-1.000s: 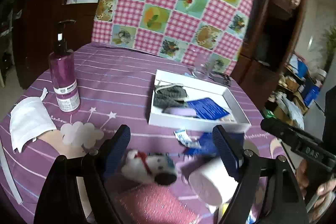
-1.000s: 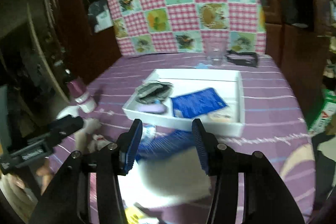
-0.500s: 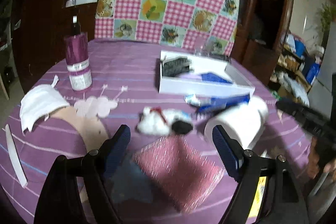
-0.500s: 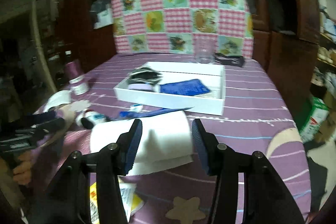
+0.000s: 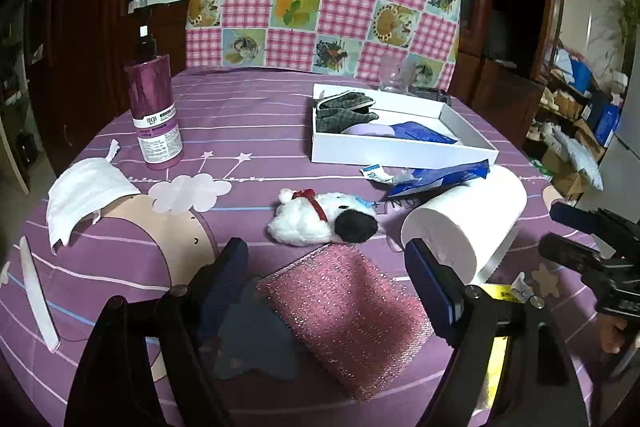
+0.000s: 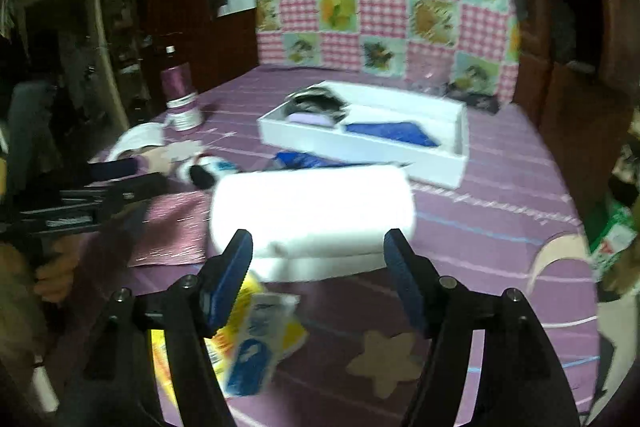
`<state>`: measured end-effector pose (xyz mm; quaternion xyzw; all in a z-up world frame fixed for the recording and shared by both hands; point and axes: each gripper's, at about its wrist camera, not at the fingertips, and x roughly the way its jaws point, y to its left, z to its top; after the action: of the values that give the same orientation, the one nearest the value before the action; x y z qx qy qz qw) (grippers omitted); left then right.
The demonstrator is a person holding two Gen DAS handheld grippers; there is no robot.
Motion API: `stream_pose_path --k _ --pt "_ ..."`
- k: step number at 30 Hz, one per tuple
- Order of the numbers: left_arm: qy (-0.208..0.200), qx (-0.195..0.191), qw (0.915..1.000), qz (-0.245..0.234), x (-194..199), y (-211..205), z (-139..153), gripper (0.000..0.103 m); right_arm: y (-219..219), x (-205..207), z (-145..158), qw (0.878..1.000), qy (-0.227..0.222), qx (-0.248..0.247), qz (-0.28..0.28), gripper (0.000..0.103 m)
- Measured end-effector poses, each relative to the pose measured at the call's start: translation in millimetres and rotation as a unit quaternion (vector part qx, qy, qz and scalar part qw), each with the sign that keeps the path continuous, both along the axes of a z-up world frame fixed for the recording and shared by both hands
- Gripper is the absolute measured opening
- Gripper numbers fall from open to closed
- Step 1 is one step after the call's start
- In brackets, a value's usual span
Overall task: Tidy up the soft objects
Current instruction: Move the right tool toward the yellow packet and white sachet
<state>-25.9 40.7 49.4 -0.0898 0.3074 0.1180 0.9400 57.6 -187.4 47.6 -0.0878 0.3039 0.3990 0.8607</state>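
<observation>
Opening right tongs (image 6: 318, 259) just short of the paper roll (image 6: 312, 211) at twelve o'clock, nothing pinched; left tongs (image 5: 326, 269) spread over the pink sponge (image 5: 348, 311), lining up a grab.

Both tongs angle downward, side by side: the left tongs (image 5: 326, 283) with jaws spread wide and nothing gripped, the right tongs (image 6: 318, 267) with jaws opening, pads pressing on nothing; a hand (image 6: 52, 275) grips the left handle.
</observation>
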Motion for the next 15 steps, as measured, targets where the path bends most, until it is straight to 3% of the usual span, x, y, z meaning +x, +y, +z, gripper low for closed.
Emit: stream_pose_path --k 2,15 --pt "0.002 -0.001 1.0 0.0 1 1 -1 0.081 3 -2 -4 1.0 0.018 -0.006 0.014 0.069" --pt "0.015 -0.007 0.9998 0.012 5 6 -4 0.081 21 -18 -19 0.997 0.011 -0.073 0.028 0.069"
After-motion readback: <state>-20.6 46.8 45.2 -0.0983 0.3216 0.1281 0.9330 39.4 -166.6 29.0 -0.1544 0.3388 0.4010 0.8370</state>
